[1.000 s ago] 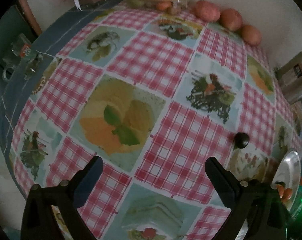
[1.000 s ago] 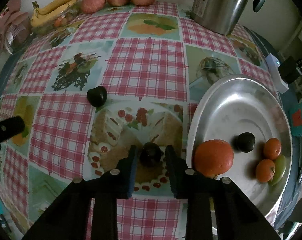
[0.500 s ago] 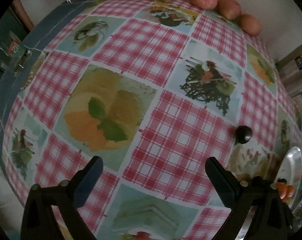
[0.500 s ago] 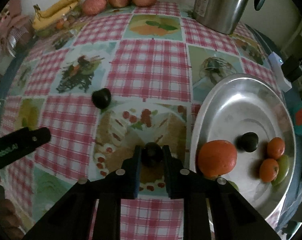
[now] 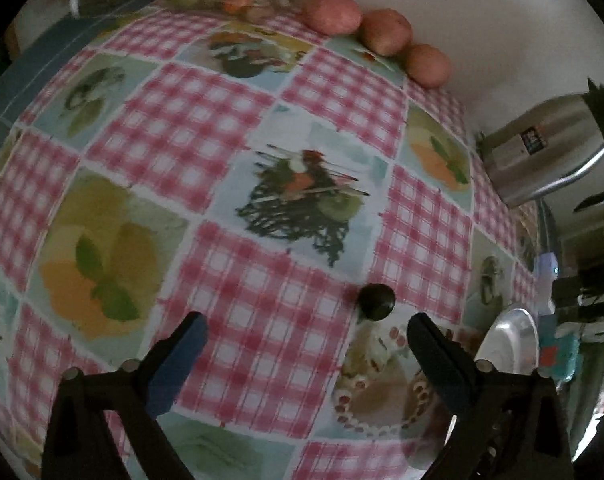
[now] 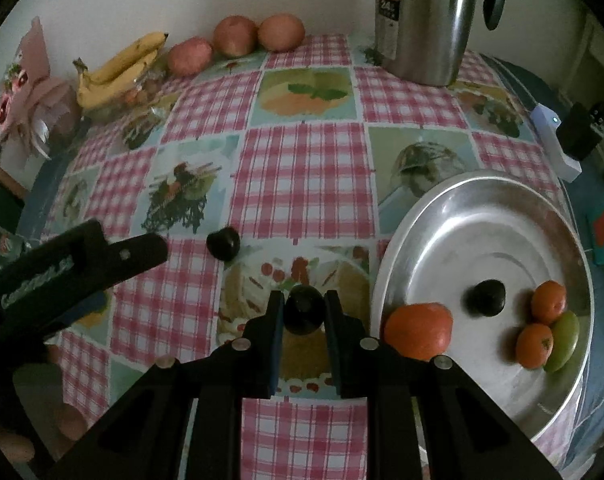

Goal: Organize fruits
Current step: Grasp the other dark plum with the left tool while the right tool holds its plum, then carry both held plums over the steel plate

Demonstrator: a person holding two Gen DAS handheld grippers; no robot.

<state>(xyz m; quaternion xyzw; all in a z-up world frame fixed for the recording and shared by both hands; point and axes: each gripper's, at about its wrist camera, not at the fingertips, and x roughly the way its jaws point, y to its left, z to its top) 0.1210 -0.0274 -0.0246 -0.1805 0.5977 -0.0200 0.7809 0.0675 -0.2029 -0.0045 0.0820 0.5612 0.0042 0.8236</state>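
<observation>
Right claw (image 6: 304, 312) over checkered tablecloth (image 6: 302, 184).

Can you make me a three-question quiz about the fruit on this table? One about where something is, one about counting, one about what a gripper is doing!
1. Where is the loose dark fruit?
A. on the tablecloth
B. in the silver tray
C. on the bananas

2. How many apples line the wall?
A. one
B. three
C. five

3. What is the right gripper doing?
A. standing open
B. squeezing a dark fruit
C. holding a banana

Answers: 1 A, it lies on the tablecloth, outside the silver tray. 2 B, three sit in a row. 3 B, its fingers press a held dark fruit.
</observation>
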